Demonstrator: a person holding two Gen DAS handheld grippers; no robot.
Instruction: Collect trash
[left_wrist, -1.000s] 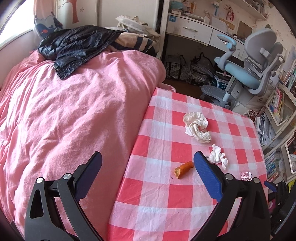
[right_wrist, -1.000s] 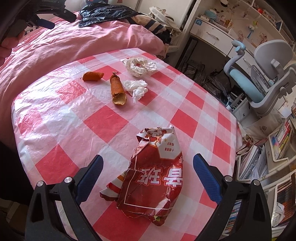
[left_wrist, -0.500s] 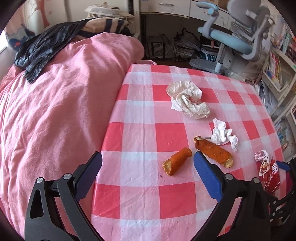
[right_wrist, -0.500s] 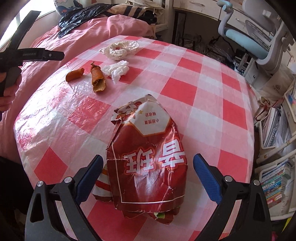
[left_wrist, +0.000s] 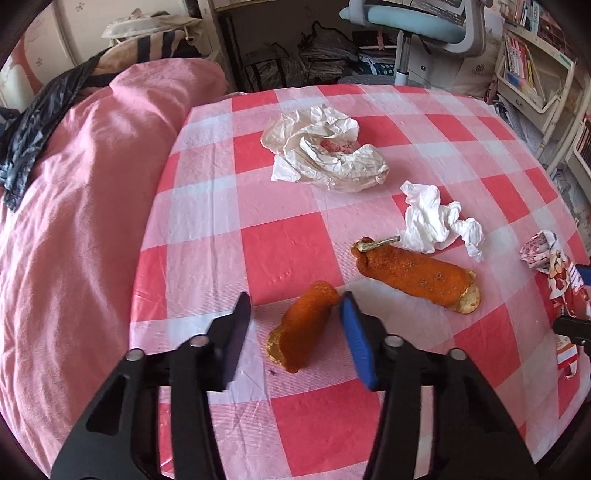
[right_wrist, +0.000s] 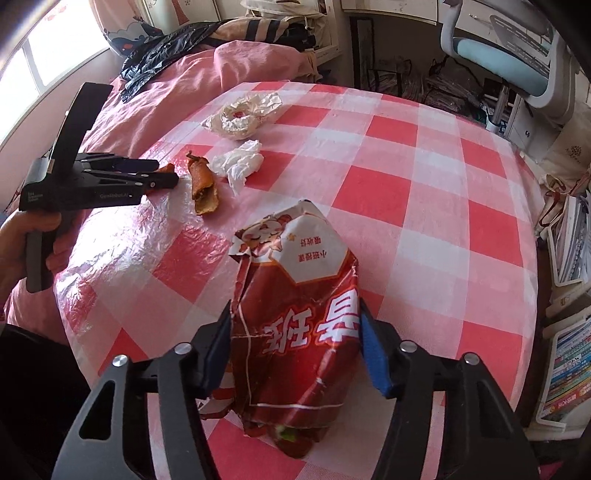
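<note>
Both pairs of tongs have just been closing, each around its own piece of trash. A second ago the left tongs (left_wrist: 293, 325) stood wide over the bed's edge with the scraps far ahead; now they have dropped to the checked worktop (left_wrist: 207, 206) and straddle the small orange peel (left_wrist: 301, 328). The blue pad at the peel's three o'clock side touches it, while the dark pad at nine o'clock is apart from it, so the peel is not yet pinched. The right tongs (right_wrist: 295, 343) have narrowed from wide open onto the red snack bag (right_wrist: 299, 317), which lies on the worktop at six o'clock in the right wrist view; both pads sit against the bag's sides, which looks like a grip on it. The larger peel (left_wrist: 415, 275), the white tissue (left_wrist: 436, 221) and the crumpled wrapper (left_wrist: 325, 147) lie untouched toward twelve and one o'clock of the left tongs. Judging from this, collecting has only begun: two items are about to be taken, three remain.
</note>
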